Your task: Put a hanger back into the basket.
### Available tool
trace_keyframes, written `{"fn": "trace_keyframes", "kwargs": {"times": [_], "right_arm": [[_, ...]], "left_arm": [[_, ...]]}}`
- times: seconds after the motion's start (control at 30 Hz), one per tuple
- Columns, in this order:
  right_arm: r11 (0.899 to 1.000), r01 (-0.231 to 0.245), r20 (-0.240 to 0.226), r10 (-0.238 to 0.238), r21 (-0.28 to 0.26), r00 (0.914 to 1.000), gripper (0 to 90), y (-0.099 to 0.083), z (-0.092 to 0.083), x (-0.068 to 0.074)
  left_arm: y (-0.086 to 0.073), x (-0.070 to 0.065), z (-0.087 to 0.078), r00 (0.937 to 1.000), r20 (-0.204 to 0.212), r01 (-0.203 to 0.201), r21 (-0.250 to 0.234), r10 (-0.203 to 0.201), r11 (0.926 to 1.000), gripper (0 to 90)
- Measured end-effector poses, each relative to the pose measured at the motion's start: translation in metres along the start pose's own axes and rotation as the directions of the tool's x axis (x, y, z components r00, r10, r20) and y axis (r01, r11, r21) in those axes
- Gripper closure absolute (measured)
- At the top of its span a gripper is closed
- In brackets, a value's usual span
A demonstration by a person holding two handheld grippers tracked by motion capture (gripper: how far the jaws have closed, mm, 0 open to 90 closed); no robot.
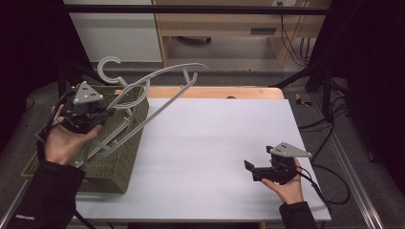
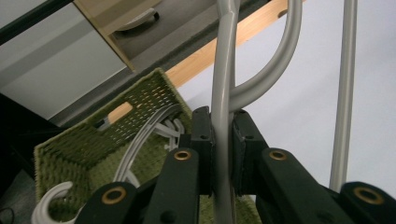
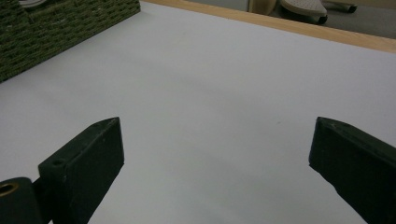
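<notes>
Left gripper clamped on the bar of a grey hanger raised aslant above the green woven basket at the table's left edge, more pale hangers inside it; right gripper, jaws wide apart, over the white tabletop

In the left gripper view the grey hanger runs off the top edge, hook unseen. The green basket's near-left corner hides behind a sleeve. Hangers lying in the basket are too tangled to count.
</notes>
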State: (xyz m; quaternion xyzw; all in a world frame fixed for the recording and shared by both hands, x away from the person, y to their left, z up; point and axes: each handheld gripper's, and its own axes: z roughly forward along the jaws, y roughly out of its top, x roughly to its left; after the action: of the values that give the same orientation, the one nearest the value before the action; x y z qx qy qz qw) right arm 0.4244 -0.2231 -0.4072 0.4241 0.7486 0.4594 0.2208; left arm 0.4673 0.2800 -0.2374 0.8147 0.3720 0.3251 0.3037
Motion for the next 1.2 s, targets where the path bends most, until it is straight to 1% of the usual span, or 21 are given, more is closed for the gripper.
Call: {"fn": "trace_keyframes", "kwargs": {"times": [0.17,0.23,0.37,0.43,0.53,0.63,0.73,0.83,1.07,1.17,1.2], "right_arm": [[1.0,0.001,0.007,-0.001,-0.013,1.0,3.5,0.001,-0.002,-0.001],[1.0,-0.007,0.005,0.007,-0.019,1.0,3.5,0.001,-0.002,0.0],[1.0,-0.009,0.002,0.009,-0.02,1.0,3.4,0.001,-0.002,0.0],[1.0,-0.001,0.004,0.001,-0.015,1.0,3.4,0.001,-0.003,0.0],[1.0,-0.002,0.002,0.002,-0.019,1.0,3.3,0.002,-0.003,0.0],[1.0,0.001,0.004,-0.001,-0.024,1.0,3.2,0.002,-0.005,0.001],[1.0,0.002,0.005,-0.002,-0.023,1.0,3.1,0.002,-0.005,0.001],[1.0,0.001,0.005,-0.001,-0.019,1.0,3.0,0.002,-0.004,0.001],[1.0,0.006,0.005,-0.006,-0.014,1.0,3.0,0.002,-0.003,0.001],[1.0,0.008,0.004,-0.008,-0.014,1.0,3.0,0.002,-0.003,0.001],[1.0,0.007,0.005,-0.007,-0.012,1.0,2.9,0.002,-0.003,0.001]], "left_arm": [[-0.009,0.019,-0.003,0.9995,-0.027,0.019,0.019,-0.019,0.9996,81.4],[-0.013,0.026,-0.004,0.9988,-0.04,0.029,0.021,-0.028,0.9994,81.4],[-0.023,0.039,-0.003,0.9971,-0.064,0.045,0.032,-0.043,0.9985,81.4],[-0.028,0.045,-0.002,0.9957,-0.078,0.053,0.041,-0.049,0.9978,81.5],[-0.037,0.056,0.0,0.9936,-0.09,0.074,0.052,-0.069,0.9959,81.4],[-0.048,0.065,0.003,0.9909,-0.1,0.097,0.063,-0.091,0.9933,81.4],[-0.058,0.073,0.007,0.9859,-0.13,0.116,0.079,-0.105,0.9901,81.5],[-0.069,0.081,0.01,0.9828,-0.143,0.132,0.1,-0.117,0.9862,81.5],[-0.09,0.096,0.019,0.9751,-0.176,0.159,0.132,-0.135,0.9784,81.5],[-0.096,0.101,0.023,0.973,-0.187,0.164,0.148,-0.136,0.9753,81.4],[-0.098,0.102,0.025,0.9728,-0.192,0.161,0.155,-0.13,0.9748,81.5]]}}
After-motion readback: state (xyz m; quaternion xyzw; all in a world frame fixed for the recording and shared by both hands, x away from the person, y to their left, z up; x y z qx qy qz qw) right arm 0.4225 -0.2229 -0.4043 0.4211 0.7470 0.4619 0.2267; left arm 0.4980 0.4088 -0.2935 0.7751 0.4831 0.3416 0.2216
